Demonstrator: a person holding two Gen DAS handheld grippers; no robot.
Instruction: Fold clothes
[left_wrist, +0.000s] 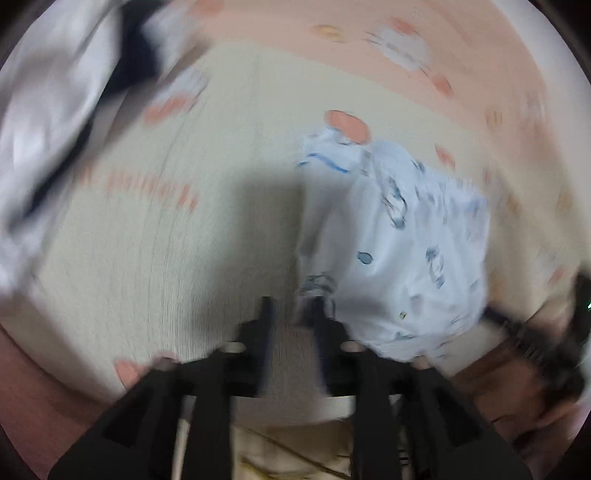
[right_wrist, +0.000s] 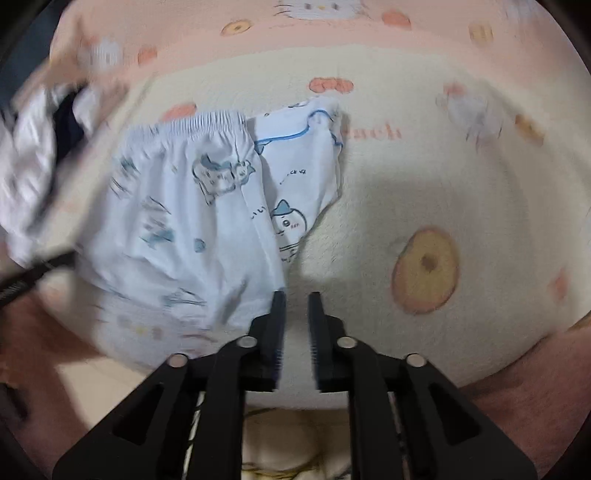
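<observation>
Shorts (right_wrist: 177, 221) lie folded on the blanket (right_wrist: 406, 192), just left of my right gripper (right_wrist: 297, 299), whose jaws stand partly apart and empty. My left gripper (left_wrist: 291, 306) is part open too, holding nothing. I'd regrasp the near hem squarely before folding.

- Shorts (right_wrist: 177, 229): thin, smooth printed cloth, gathered elastic waistband.
- Blanket (right_wrist: 406, 192): matt, fuzzy, finely ribbed fabric.
- Grippers (right_wrist: 295, 306): matt black plastic, ridged pads, shiny metal pins.
- Pile (left_wrist: 48, 122): silky white cloth.
</observation>
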